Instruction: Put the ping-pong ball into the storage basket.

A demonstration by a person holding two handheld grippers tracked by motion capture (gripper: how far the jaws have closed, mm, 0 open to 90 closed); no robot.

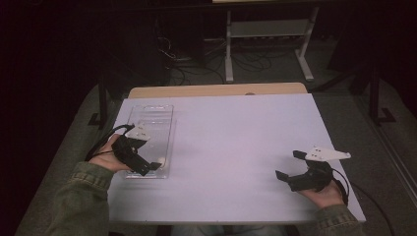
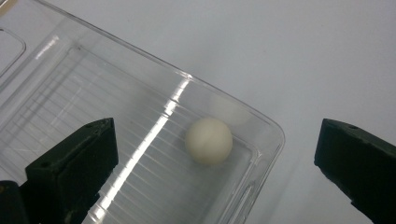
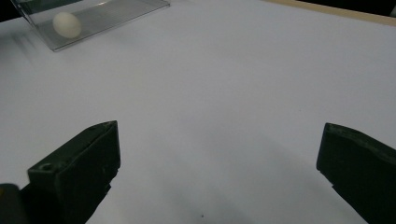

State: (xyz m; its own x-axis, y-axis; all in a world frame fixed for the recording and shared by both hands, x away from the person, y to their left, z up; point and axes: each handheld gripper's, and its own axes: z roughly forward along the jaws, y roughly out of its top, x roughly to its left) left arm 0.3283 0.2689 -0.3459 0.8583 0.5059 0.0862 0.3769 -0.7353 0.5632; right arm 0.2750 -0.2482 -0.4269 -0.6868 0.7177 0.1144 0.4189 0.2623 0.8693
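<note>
Reaching for a small white ball (image 2: pixel 208 140), by the look of it: left gripper (image 1: pixel 146 166) poised over the near end of a clear plastic tray (image 1: pixel 142 109), jaws spread wide and holding nothing. Seen along the left gripper view with the ball lying on the ribbed tray floor, close to the rounded corner wall, between the two jaws but not touched by either. One jaw above the tray's inside, the other out past the rim over the bare bench (image 1: pixel 236 128).

Next move, judged from this: lower into the tray with both jaws inside the wall, straddle the ball, then close gently; likely to roll away or jam against the corner if nudged from one side.

Right gripper (image 1: pixel 291 167) well apart at the other side of the bench, also wide and empty, pointed across the white surface toward the tray.

Ball itself: matte, off-white, round and smooth, about egg-pale, faintly mirrored in the glossy tray wall
</note>
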